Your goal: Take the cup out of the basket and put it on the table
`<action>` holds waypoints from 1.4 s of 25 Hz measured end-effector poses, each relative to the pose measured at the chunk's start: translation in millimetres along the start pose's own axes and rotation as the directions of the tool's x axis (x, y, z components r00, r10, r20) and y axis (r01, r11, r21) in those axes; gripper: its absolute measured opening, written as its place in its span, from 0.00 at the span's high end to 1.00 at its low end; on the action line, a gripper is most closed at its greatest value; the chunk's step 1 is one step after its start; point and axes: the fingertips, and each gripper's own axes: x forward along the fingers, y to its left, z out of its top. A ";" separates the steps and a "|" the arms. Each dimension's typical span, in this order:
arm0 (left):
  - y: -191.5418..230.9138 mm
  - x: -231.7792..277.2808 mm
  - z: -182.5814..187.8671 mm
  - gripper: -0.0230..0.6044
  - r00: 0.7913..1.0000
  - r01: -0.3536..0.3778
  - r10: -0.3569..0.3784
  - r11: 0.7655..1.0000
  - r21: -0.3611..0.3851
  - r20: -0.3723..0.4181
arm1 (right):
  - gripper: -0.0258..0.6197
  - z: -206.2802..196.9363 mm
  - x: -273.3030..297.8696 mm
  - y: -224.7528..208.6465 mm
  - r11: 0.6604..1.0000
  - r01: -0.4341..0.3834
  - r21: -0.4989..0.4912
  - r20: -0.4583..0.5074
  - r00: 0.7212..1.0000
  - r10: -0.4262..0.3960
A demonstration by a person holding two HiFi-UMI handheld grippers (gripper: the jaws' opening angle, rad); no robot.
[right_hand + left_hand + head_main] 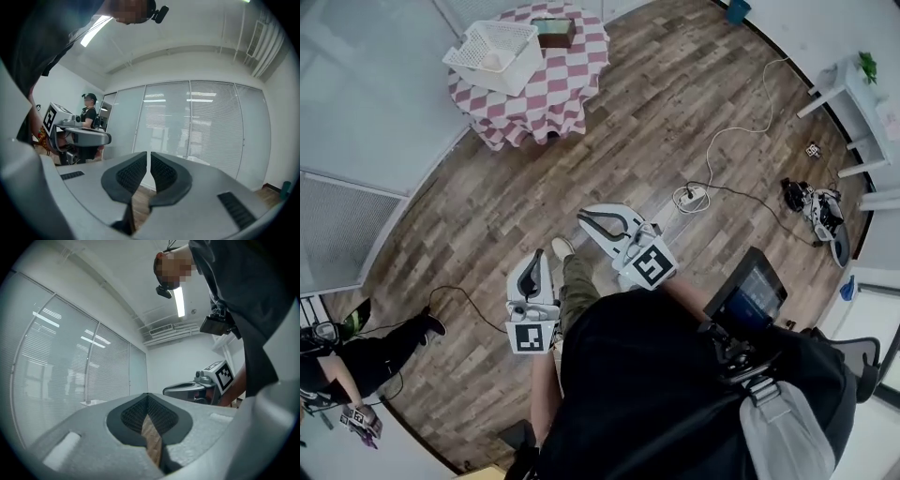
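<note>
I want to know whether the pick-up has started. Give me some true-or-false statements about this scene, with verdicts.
1. The basket stands on the floor. False: it stands on the checked table.
2. The left tool is shut with nothing between its jaws. True.
3. The right tool grips a cup. False: it is shut and empty.
4. Both tools are held well away from the table. True.
5. A power strip lies on the wooden floor. True.
</note>
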 end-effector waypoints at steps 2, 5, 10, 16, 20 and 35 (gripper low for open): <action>31.2 17.7 -4.2 0.97 0.999 0.035 -0.035 0.999 0.000 -0.014 | 0.93 1.5 27.0 -14.1 1.000 0.027 -0.003 -0.017 0.999 -0.027; 83.9 38.5 -11.9 0.97 0.997 0.063 -0.063 0.998 -0.012 -0.044 | 0.93 5.1 75.4 -31.0 0.997 0.070 0.017 -0.012 0.997 -0.070; 152.8 63.7 -23.0 0.97 0.993 0.092 -0.093 0.995 -0.027 -0.068 | 0.93 16.5 144.7 -52.5 0.991 0.119 0.068 0.029 0.992 -0.121; 228.1 83.1 -29.2 0.97 0.992 0.100 -0.105 0.992 -0.073 -0.075 | 0.93 21.0 223.8 -67.3 0.990 0.125 0.062 0.008 0.992 -0.125; 266.6 92.5 -31.4 0.97 0.991 0.113 -0.118 0.991 -0.078 -0.065 | 0.93 27.3 256.1 -76.6 0.990 0.136 0.042 -0.016 0.991 -0.135; 339.8 153.9 -56.4 0.97 0.997 0.039 -0.046 0.995 -0.096 -0.069 | 0.93 9.8 345.2 -149.3 0.998 0.064 0.015 0.023 0.998 -0.065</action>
